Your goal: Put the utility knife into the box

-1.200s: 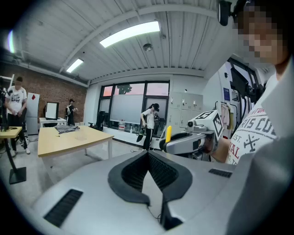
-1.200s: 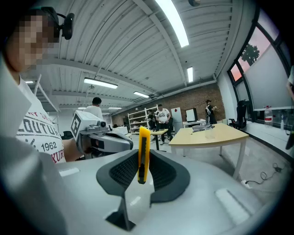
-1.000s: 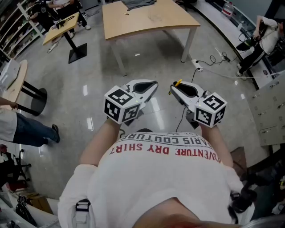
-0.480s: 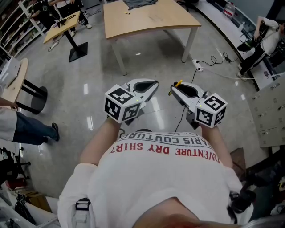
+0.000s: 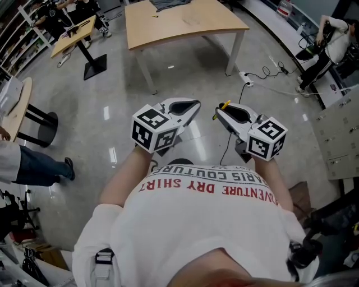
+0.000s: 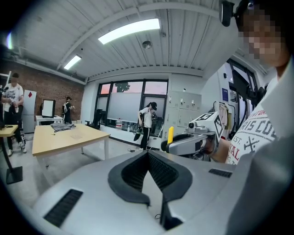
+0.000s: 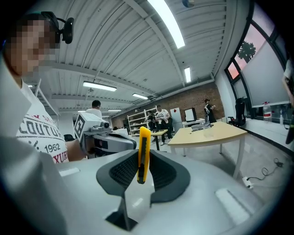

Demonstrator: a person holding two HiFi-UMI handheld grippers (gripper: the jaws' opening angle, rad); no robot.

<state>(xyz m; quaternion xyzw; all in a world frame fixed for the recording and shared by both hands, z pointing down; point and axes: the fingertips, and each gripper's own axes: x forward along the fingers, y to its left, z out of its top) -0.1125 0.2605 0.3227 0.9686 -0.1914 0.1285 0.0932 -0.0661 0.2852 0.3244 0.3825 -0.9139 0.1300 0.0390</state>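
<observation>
In the right gripper view a yellow utility knife (image 7: pixel 144 142) stands upright, with my right gripper (image 7: pixel 143 160) shut on it. The head view shows the knife's yellow tip (image 5: pixel 224 104) poking out of the right gripper (image 5: pixel 218 114), held at waist height over the floor. My left gripper (image 5: pixel 194 106) is level beside it, a short gap apart. Its jaws are shut with nothing between them in the left gripper view (image 6: pixel 148 155). That view also catches the knife (image 6: pixel 171 134) off to the right. No box shows in any view.
A light wooden table (image 5: pixel 185 25) stands ahead on the glossy grey floor, with a grey cloth (image 5: pixel 171 4) on its far side. Cables and a power strip (image 5: pixel 248 84) lie to the right. Small tables (image 5: pixel 78 31) and people stand at the left and back.
Both grippers hold the same pose. The head view has shifted slightly, so the table sits a little further left and up.
</observation>
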